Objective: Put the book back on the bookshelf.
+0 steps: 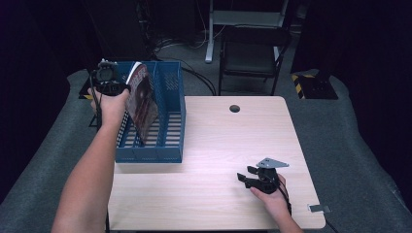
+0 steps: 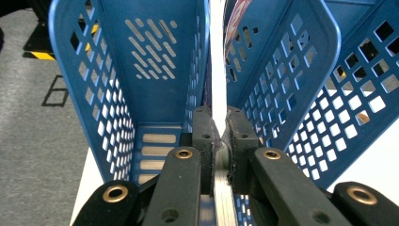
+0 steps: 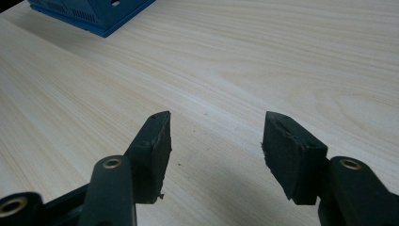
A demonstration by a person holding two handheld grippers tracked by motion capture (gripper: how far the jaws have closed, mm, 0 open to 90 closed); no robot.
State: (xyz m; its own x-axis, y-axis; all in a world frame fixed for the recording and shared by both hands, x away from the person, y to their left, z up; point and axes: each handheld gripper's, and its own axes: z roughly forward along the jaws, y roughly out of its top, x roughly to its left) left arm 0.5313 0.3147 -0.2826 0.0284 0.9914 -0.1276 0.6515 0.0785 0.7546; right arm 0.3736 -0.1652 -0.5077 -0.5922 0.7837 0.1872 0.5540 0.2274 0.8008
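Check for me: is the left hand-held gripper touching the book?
Touching. In the left gripper view, the left hand-held gripper has its jaws closed on the book's edge, with no gap showing.

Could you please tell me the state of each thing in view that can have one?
Left gripper: shut on the book's edge.
Book: upright, tilted, lower end in the file rack.
File rack: upright on the table, the book in one compartment.
Right gripper: open, nothing between the jaws, low over the table.

perforated plastic rack (image 1: 167, 97), glossy book (image 1: 142, 99), wood-grain table (image 1: 223, 145)
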